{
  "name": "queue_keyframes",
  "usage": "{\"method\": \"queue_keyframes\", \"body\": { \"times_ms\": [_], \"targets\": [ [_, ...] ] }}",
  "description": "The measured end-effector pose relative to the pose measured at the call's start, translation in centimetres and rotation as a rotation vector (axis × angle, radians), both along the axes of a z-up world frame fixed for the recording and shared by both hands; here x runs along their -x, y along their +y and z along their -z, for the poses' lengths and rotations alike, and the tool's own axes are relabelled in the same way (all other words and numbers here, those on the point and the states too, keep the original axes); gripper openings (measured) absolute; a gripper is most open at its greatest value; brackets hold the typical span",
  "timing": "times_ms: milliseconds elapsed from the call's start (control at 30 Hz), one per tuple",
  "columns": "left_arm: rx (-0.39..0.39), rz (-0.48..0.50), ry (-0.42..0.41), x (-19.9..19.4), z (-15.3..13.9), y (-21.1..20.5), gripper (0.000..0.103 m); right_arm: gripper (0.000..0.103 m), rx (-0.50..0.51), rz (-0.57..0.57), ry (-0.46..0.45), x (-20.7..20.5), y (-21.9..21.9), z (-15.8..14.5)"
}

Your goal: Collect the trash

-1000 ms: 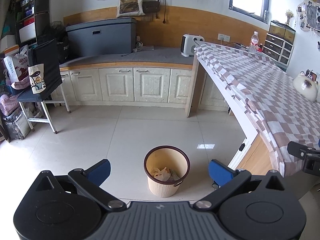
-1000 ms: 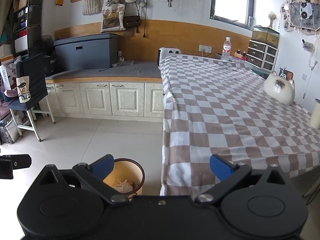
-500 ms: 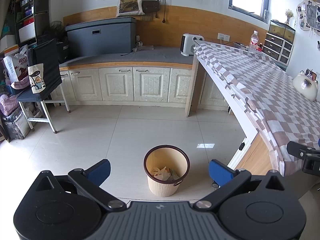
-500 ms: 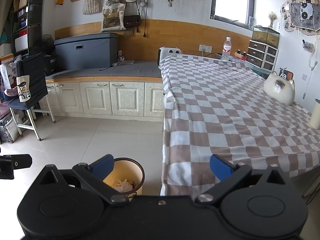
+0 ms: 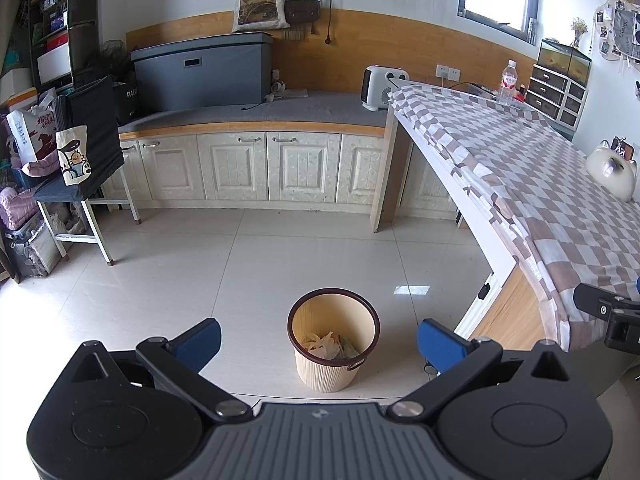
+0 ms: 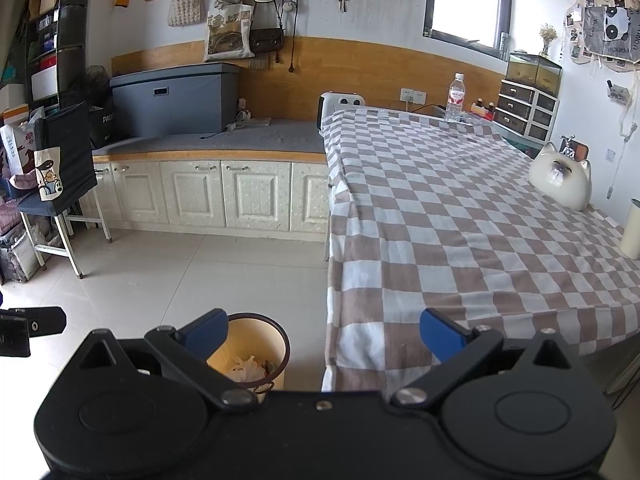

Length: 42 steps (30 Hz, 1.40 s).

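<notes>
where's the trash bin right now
The trash bin stands on the tiled floor just left of the checkered table's near corner. It is centred between the left gripper's open fingers in the left wrist view, and low-left in the right wrist view.

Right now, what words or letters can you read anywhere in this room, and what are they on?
"PAC": black bag beside the grey storage box; the rest is hidden.
Cream tote bag on the wall: large printed characters, too blurred to read.
Clear plastic bottle: red label, too small to read.

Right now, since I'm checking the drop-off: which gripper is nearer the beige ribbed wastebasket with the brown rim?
Left. The left gripper faces the beige ribbed wastebasket centred between its jaws; for the right gripper it sits off to the left.
</notes>
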State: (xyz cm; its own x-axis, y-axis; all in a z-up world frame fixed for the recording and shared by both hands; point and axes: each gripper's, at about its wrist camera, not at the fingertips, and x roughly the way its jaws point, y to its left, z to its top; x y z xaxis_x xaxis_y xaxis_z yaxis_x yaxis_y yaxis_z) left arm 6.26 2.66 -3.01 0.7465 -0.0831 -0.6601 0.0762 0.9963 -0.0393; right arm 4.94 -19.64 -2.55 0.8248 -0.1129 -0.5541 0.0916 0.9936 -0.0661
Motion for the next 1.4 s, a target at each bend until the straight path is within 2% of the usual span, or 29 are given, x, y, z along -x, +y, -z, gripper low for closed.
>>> {"method": "queue_keyframes", "body": {
  "times_ms": [1400],
  "targets": [
    [0.001,0.0,0.008,0.07,0.65,0.14,0.103,0.103,-0.001,-0.018,0.012,-0.3,-0.38,0.21]
  ]
}}
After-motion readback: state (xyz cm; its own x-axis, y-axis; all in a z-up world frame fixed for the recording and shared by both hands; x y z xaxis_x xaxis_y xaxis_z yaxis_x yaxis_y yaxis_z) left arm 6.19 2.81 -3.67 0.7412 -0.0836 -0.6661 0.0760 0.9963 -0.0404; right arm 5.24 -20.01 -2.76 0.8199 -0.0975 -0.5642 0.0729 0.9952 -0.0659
